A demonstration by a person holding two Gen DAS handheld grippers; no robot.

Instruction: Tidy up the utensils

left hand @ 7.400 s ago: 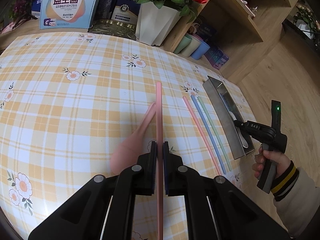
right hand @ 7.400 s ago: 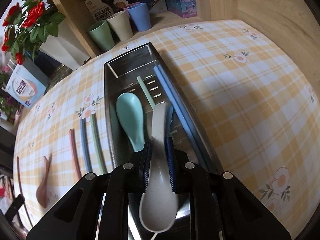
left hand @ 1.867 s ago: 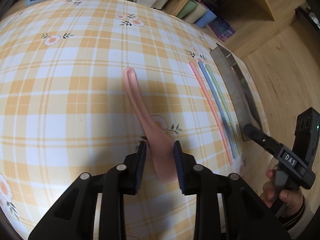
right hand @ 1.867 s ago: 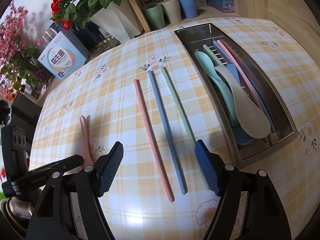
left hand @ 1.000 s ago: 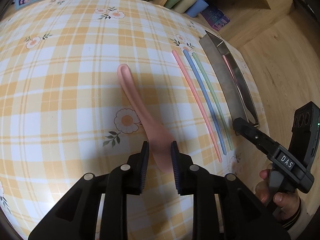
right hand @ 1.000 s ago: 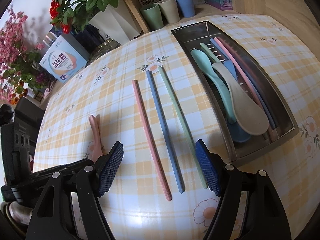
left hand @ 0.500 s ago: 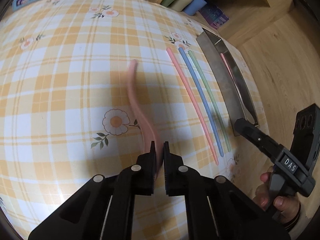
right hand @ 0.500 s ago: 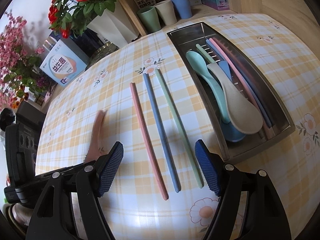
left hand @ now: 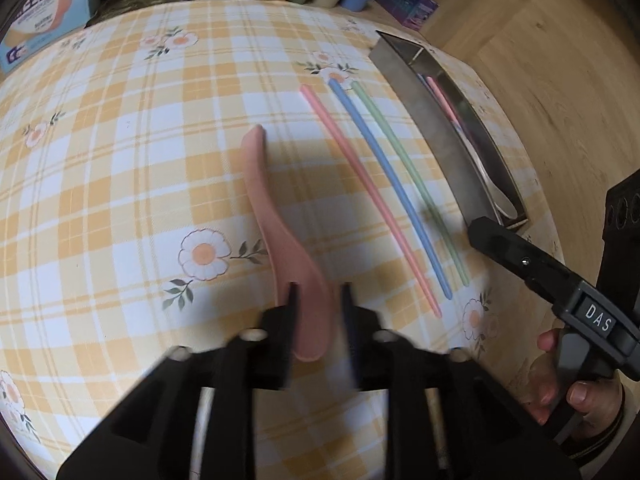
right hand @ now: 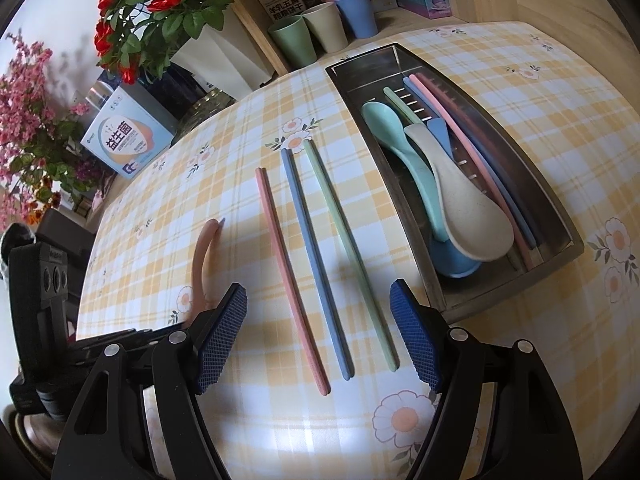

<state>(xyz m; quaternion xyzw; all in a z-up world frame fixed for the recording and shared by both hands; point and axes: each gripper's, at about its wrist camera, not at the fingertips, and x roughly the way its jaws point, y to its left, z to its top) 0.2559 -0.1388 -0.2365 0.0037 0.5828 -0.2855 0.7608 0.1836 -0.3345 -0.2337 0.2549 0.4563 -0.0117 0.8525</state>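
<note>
**Pink spoon slips free of the left fingers**

From the left wrist: the left gripper [left hand: 318, 300] has just been opening, its blurred fingers now parted either side of the pink spoon's [left hand: 280, 236] bowl without pinching it. A moment ago they clamped that bowl edge-on; now the spoon lies flat on the checked surface [left hand: 120, 168], so the pickup likely needs another try.

From the right wrist: the right gripper [right hand: 318, 336] hangs with fingers spread wide and empty above three chopsticks [right hand: 312, 256]. The steel tray [right hand: 560, 216], just beside them, already holds spoons and chopsticks.
</note>
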